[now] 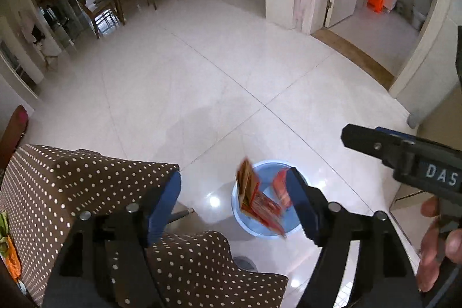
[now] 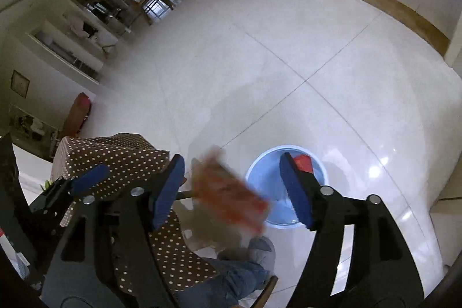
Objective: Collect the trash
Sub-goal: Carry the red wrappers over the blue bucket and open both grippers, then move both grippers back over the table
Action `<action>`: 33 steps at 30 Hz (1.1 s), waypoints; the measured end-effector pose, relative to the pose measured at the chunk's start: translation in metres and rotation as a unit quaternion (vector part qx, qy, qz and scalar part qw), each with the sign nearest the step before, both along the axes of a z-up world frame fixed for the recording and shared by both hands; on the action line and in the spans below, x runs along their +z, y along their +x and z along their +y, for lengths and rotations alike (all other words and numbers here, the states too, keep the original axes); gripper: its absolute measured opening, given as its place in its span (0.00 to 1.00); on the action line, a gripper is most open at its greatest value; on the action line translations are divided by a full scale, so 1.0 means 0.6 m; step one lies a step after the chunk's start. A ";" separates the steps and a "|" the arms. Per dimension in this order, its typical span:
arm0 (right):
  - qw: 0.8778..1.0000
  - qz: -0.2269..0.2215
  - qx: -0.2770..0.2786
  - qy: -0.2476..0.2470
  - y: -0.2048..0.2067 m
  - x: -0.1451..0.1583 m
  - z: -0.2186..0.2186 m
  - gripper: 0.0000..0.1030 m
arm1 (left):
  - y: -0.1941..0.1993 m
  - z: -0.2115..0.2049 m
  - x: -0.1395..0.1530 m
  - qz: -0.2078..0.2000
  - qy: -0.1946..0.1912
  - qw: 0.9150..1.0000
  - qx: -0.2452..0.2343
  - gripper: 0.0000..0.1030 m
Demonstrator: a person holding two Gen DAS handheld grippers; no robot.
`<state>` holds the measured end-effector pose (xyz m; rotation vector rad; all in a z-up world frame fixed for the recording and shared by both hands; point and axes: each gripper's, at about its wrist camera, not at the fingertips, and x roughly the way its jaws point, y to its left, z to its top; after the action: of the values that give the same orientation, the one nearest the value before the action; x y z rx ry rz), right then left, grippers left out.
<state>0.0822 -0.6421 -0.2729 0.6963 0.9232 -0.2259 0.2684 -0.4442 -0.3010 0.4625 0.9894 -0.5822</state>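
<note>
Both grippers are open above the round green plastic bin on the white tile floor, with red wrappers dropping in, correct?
Not quite: the round plastic bin is light blue, not green, as the left wrist view shows. Left gripper and right gripper stand open, red wrappers falling above it.

The right-wrist view smears the orange wrapper [image 2: 231, 198] left of the blue bin [image 2: 261, 181] into a blur, its print unreadable. A blue finger pad [image 2: 297, 192] hides part of the bin's rim and of the red packet [image 2: 303, 162] inside. Below the bin, the frame's edge cuts off the person's jeans [image 2: 231, 282].
</note>
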 end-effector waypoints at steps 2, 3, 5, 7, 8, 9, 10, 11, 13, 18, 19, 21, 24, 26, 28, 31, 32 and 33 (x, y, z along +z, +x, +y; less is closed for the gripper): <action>1.000 -0.004 -0.006 -0.004 -0.005 0.010 0.002 0.83 | 0.002 -0.003 0.003 -0.008 -0.001 1.000 0.004 0.80; 1.000 -0.006 -0.010 -0.006 -0.008 0.011 0.005 0.88 | 0.000 -0.002 0.005 -0.014 -0.006 1.000 0.007 0.81; 1.000 -0.007 -0.018 -0.017 -0.015 0.020 0.013 0.94 | -0.004 0.013 0.020 -0.020 -0.014 1.000 0.013 0.82; 0.999 -0.007 -0.024 -0.031 -0.027 0.030 0.016 0.94 | -0.011 0.021 0.039 -0.029 -0.025 0.999 0.017 0.84; 0.999 -0.009 -0.026 -0.035 -0.027 0.031 0.013 0.94 | -0.016 0.029 0.050 -0.036 -0.031 0.999 0.019 0.85; 0.999 -0.013 -0.029 -0.040 -0.032 0.041 0.018 0.94 | -0.023 0.031 0.059 -0.040 -0.034 0.998 0.021 0.86; 0.998 -0.018 -0.031 -0.043 -0.035 0.052 0.023 0.94 | -0.031 0.040 0.074 -0.048 -0.042 0.998 0.023 0.86; 0.998 -0.022 -0.033 -0.045 -0.037 0.060 0.029 0.94 | -0.039 0.048 0.089 -0.053 -0.049 0.997 0.026 0.86; 0.997 -0.035 -0.037 -0.053 -0.045 0.085 0.044 0.94 | -0.051 0.062 0.111 -0.061 -0.063 0.996 0.030 0.87; 0.995 -0.062 -0.027 -0.079 -0.056 0.151 0.094 0.94 | -0.089 0.114 0.173 -0.086 -0.098 0.991 0.038 0.88; 0.994 -0.068 -0.025 -0.084 -0.058 0.163 0.105 0.94 | -0.097 0.125 0.185 -0.090 -0.105 0.990 0.040 0.88; 0.992 -0.083 -0.017 -0.093 -0.061 0.193 0.132 0.94 | -0.110 0.148 0.208 -0.100 -0.118 0.987 0.044 0.89; 0.989 -0.104 -0.002 -0.105 -0.067 0.229 0.176 0.94 | -0.130 0.185 0.239 -0.116 -0.130 0.983 0.053 0.89; 0.987 -0.116 0.011 -0.111 -0.069 0.252 0.208 0.94 | -0.143 0.215 0.258 -0.126 -0.139 0.980 0.061 0.89; 0.985 -0.128 0.025 -0.113 -0.072 0.269 0.234 0.94 | -0.153 0.244 0.271 -0.134 -0.144 0.978 0.071 0.89; 0.982 -0.141 0.050 -0.119 -0.071 0.291 0.282 0.94 | -0.168 0.296 0.286 -0.143 -0.153 0.974 0.091 0.89; 0.980 -0.146 0.061 -0.120 -0.070 0.298 0.302 0.94 | -0.170 0.310 0.290 -0.145 -0.155 0.972 0.097 0.89; 0.979 -0.148 0.070 -0.122 -0.069 0.303 0.318 0.94 | -0.175 0.329 0.295 -0.150 -0.156 0.970 0.106 0.89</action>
<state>0.0409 -0.4512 -0.0914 0.4207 0.6426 -0.1034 0.1633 -0.2466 -0.1242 0.1539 0.6321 -0.4491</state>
